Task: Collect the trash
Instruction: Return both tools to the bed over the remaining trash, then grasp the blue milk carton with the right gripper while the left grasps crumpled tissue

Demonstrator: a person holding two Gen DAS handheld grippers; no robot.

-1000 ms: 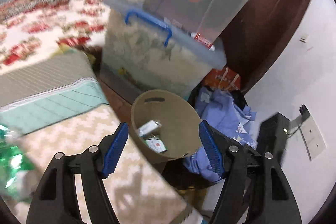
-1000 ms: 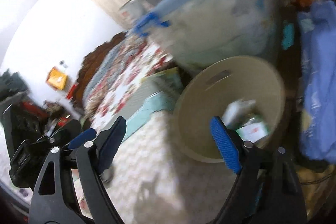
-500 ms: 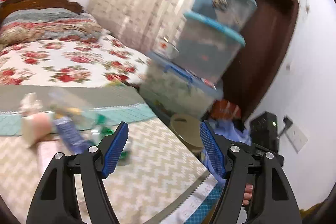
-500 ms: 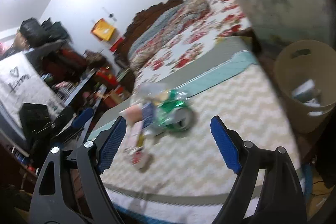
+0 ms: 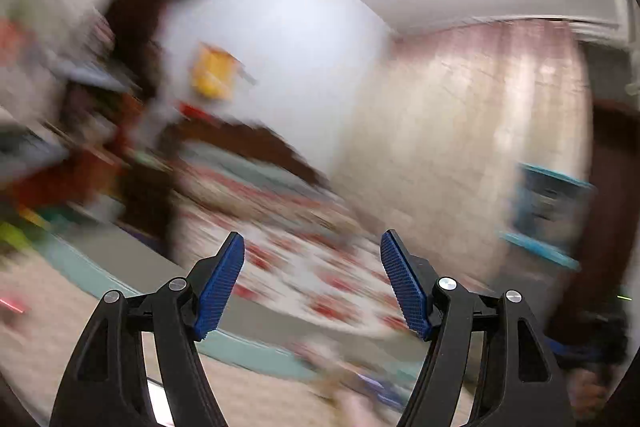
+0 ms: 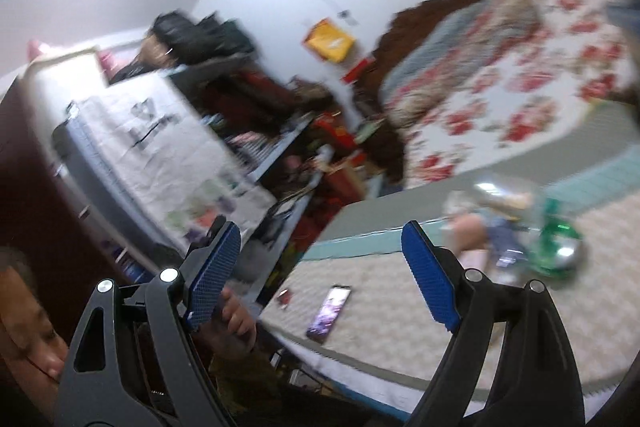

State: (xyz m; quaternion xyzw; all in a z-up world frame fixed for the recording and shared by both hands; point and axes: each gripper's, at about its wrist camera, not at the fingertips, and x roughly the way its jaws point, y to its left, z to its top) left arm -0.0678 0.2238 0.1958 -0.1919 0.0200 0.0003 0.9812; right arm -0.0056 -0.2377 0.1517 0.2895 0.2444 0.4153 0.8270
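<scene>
1. Across the far side of the room, the bed (image 6: 520, 75) lies under its floral cover.
2. Near the mat's (image 6: 400, 307) far edge sits the trash pile (image 6: 516, 227), blurred.
3. By the mat's near edge lies a phone (image 6: 329, 314).
4. My left gripper (image 5: 312, 281) and right gripper (image 6: 320, 273) are both spread, holding nothing.

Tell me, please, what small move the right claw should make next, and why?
Probably swing the right claw toward the pile of trash on the bed. Both it and the left claw are open and empty, and the green wrapper and clear plastic lie to its right, not yet between the fingers.
</scene>
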